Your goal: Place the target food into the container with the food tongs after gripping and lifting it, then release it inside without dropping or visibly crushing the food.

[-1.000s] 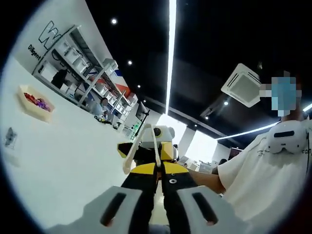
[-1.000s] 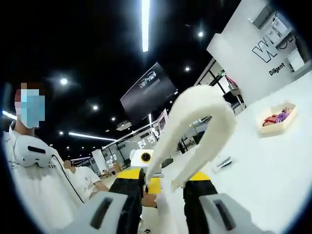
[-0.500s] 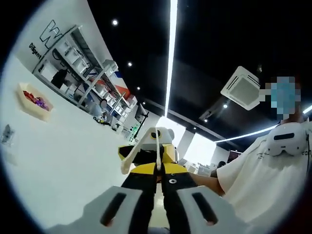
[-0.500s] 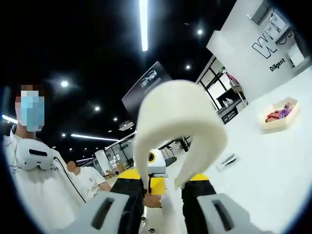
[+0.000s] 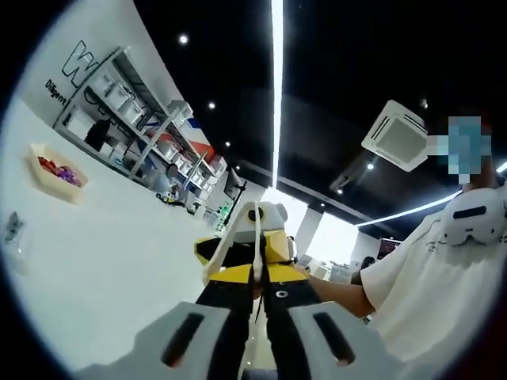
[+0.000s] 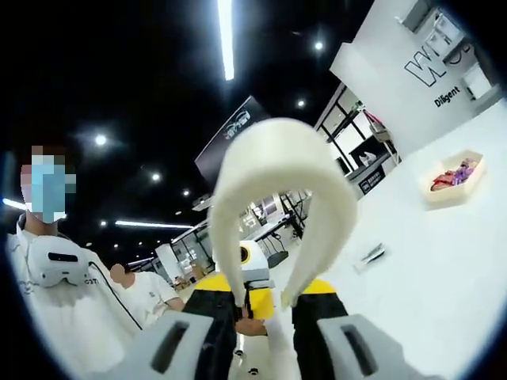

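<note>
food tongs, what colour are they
Cream white, a plain curved loop. The food tongs show best in the right gripper view.

Matt cream plastic food tongs (image 6: 269,182), smooth white matt desk (image 5: 103,261), pale plastic-looking container (image 6: 451,180).

Open tabletop, blocked close in
White tabletop (image 6: 444,261) lies bare toward the tray (image 6: 451,179); cream tongs (image 6: 269,198) arch close ahead.

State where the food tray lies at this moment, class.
The food tray lies on the white table, at the right of the right gripper view below the lettered wall, and at the far left of the left gripper view.
</note>
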The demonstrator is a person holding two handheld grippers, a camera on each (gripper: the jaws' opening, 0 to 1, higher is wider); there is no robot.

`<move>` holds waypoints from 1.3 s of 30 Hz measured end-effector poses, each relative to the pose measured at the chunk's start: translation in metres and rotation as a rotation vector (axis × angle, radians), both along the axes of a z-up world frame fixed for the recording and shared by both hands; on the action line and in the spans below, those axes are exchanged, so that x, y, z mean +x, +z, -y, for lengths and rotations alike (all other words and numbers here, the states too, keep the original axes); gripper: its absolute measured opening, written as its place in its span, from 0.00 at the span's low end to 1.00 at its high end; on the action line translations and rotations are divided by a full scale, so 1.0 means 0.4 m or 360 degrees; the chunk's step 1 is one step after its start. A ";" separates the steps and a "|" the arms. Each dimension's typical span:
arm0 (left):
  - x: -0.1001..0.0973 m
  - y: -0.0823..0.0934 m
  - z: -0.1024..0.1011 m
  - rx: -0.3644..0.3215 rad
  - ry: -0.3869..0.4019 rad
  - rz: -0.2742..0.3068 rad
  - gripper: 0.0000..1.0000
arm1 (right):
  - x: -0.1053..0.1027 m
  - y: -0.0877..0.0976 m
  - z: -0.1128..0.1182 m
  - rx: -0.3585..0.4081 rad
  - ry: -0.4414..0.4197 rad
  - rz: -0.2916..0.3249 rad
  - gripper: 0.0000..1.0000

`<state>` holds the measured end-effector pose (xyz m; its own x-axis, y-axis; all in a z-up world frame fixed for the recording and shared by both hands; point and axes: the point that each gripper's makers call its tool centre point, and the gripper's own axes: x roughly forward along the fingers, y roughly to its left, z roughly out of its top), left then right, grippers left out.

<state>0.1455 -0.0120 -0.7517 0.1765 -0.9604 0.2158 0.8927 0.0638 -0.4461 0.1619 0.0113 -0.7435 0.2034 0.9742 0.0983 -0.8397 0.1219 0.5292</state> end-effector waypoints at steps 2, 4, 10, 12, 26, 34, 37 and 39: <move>0.008 -0.009 -0.008 0.0041 0.0039 0.0015 0.08 | 0.004 0.003 0.005 -0.0006 -0.0007 0.0011 0.20; 0.008 -0.008 -0.019 0.0035 0.0047 0.0017 0.09 | 0.016 0.008 0.014 0.0002 -0.0042 0.0019 0.20; 0.017 0.003 -0.047 0.0004 0.0075 0.0005 0.07 | 0.019 -0.002 0.018 -0.0047 -0.0044 0.0026 0.20; 0.014 0.007 -0.045 -0.0002 0.0056 0.0002 0.04 | 0.015 -0.005 0.012 -0.0055 -0.0030 0.0015 0.21; 0.016 0.004 -0.044 -0.0038 0.0067 -0.0026 0.04 | 0.027 0.017 -0.003 -0.0002 -0.0070 0.0009 0.20; 0.024 -0.007 -0.050 0.0017 0.0118 -0.0017 0.07 | 0.034 0.014 0.000 -0.0024 -0.0079 0.0008 0.19; 0.050 -0.020 -0.080 0.0099 0.0233 0.0001 0.20 | 0.052 0.017 0.012 -0.0056 -0.0117 0.0034 0.19; 0.057 -0.020 -0.109 0.0140 0.0297 0.0036 0.23 | 0.067 0.013 0.017 -0.0085 -0.0141 0.0040 0.19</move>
